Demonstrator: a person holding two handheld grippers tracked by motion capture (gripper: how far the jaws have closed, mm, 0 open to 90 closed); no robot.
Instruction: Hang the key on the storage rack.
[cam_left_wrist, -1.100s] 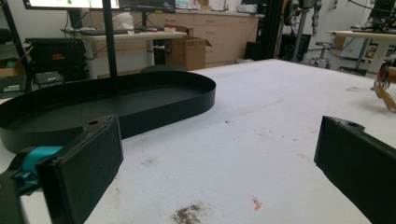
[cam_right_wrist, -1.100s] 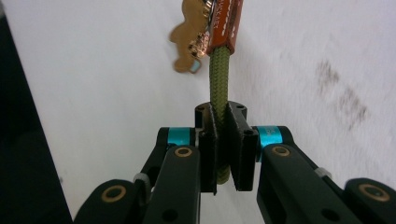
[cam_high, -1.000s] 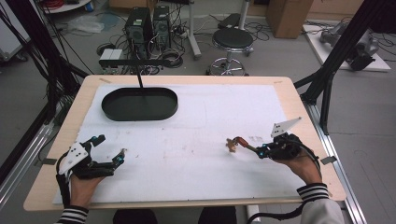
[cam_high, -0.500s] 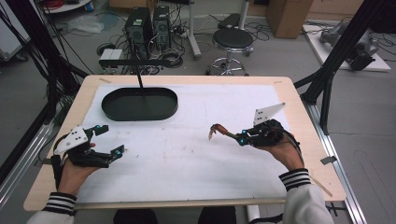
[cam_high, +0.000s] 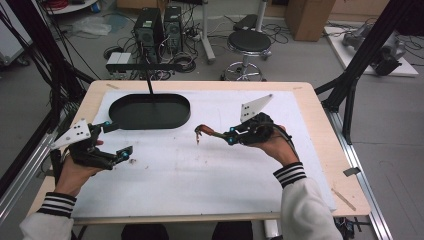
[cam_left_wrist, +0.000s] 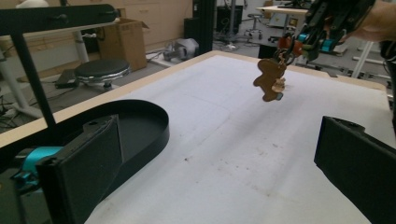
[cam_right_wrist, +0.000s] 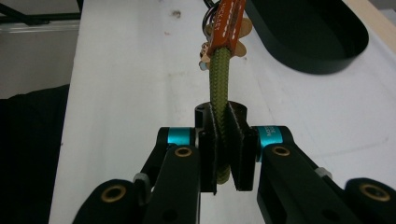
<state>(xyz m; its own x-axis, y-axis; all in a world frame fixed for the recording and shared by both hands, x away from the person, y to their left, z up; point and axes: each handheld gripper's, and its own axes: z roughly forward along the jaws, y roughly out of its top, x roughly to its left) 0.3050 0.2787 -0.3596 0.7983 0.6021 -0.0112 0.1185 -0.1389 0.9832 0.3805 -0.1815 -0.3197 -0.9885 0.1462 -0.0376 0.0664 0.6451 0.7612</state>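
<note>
Right tool (cam_high: 226, 137) was clamped tight on the keychain's cord (cam_right_wrist: 221, 79), left tool (cam_high: 116, 141) gaped empty — carrying it level over the black tray (cam_high: 150, 111) before releasing looked wise.

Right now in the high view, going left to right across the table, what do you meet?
Left tool → black tray → keychain → right tool

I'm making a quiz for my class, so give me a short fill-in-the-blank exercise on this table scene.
1. The right tongs are shut on an olive-green ____ of a keychain.
2. A brown gingerbread-man charm hangs above the ____ table cover.
3. The black oval tray lies nearer the ____ tongs.

Missing words: cord; white; left
</note>
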